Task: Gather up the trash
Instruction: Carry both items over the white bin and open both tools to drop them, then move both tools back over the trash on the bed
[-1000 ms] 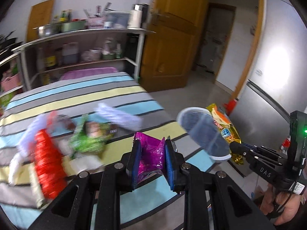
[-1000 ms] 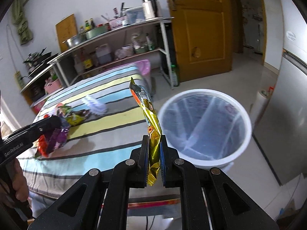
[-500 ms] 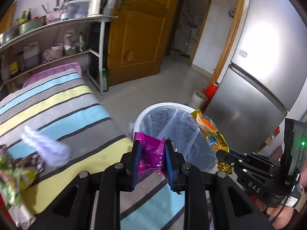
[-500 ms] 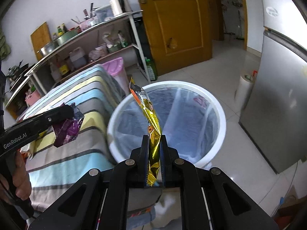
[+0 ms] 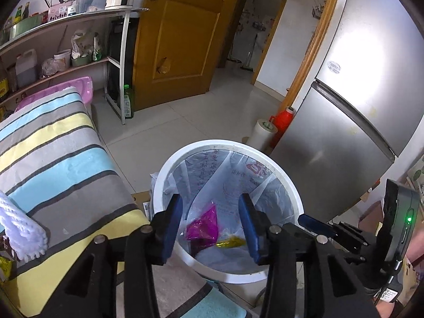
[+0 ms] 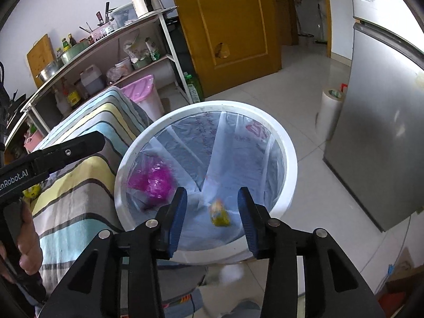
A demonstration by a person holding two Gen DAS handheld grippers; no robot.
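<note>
Hovering over the round white plastic bin lined with a clear bag [image 5: 288, 190], I have both pairs of fingers standing apart with nothing between them; each has just been opening. My left gripper [image 5: 210, 225] looks down into the bin, where the crumpled magenta foil wrapper [image 5: 204, 228] lies on the liner with the yellow snack packet [image 5: 230, 243] just beside it. From my right gripper [image 6: 212, 218] the same magenta wrapper [image 6: 152, 179] shows blurred against the liner near the bin's left wall, and the yellow packet [image 6: 219, 213] sits lower, between my fingers in view but not touching them. The bin stands on the floor against the end edge of the striped bed [image 5: 61, 164], near the silver fridge [image 5: 352, 122].
</note>
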